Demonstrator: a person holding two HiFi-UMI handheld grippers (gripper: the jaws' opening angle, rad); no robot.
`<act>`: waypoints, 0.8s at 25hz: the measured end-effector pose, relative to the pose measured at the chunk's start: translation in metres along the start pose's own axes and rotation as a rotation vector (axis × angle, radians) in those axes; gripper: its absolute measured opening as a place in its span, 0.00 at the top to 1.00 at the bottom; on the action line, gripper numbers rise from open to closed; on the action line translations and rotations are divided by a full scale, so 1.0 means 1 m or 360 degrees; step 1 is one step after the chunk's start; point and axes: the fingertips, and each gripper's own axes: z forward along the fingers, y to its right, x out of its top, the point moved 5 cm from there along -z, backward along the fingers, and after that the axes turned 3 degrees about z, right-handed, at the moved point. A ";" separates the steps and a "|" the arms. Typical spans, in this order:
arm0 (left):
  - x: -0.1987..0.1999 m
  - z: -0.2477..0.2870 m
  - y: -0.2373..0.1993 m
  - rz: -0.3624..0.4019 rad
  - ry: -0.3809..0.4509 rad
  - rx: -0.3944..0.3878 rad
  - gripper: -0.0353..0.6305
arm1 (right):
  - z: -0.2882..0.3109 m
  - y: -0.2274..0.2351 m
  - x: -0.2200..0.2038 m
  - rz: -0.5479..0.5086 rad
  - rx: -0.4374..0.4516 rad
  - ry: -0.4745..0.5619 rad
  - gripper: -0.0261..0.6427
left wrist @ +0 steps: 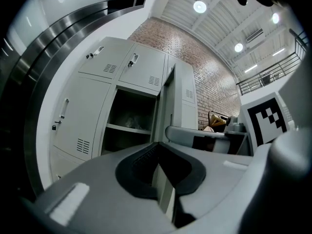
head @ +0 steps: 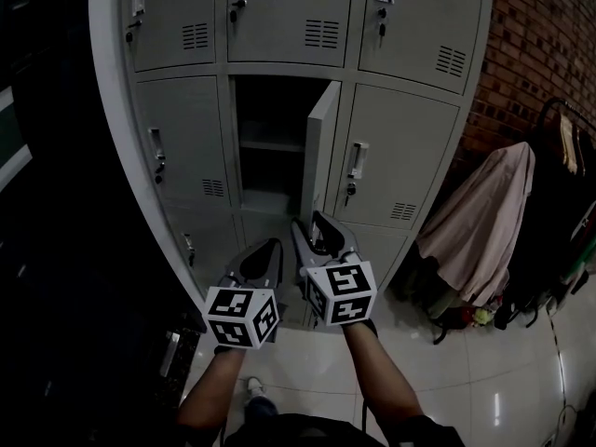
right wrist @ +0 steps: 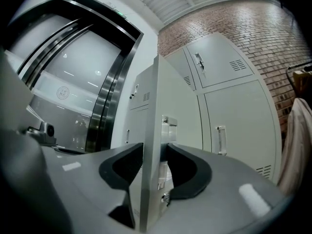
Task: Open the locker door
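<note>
1. The grey sheet-metal locker door [head: 319, 147] [right wrist: 148, 130] [left wrist: 171, 106], middle row of the grey steel locker bank [head: 400, 147], stood open. It was hinged on the right of its opening and swung out roughly square to the bank's face, free edge toward the person.
2. The right gripper [head: 307, 220] [right wrist: 155, 147] had its jaws partly apart, astride that free edge. One pad was at the bare face, the other just beside the small metal lock fitting [right wrist: 169, 128] on the other face. No squeeze visible.
3. The left gripper [head: 275, 245] [left wrist: 157, 145] had its jaw tips together with nothing between them. It sat just left of the right gripper, apart from the door.
4. Room to move:
   - Left of the door was the dark open compartment [head: 270, 119] [left wrist: 129, 113] with one grey shelf [head: 272, 144].
   - Right of the door, a closed neighbour door sat near.
   - Glossy white tile floor [head: 466, 371] spread from the bank out to a beige garment [head: 484, 212] [right wrist: 297, 145] hung by the red brick wall [head: 549, 35] [right wrist: 234, 18] [left wrist: 209, 72].
5. Head view only: both grippers side by side, both forearms, the floor and the upper row of lockers.
6. Left gripper view only: round white ceiling lamps [left wrist: 200, 6], a dark upper-level railing [left wrist: 273, 72], and the right gripper's black-and-white marker cube [left wrist: 265, 118] seen from the side.
7. Right gripper view only: the door's thin edge close up with the lock fitting, plus a dark steel-trimmed curved frame [right wrist: 107, 96] left of the bank.
</note>
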 end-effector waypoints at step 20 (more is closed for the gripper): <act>-0.003 -0.022 0.013 0.0049 -0.0022 0.0067 0.94 | -0.018 -0.014 -0.009 -0.0217 -0.0017 -0.0008 0.50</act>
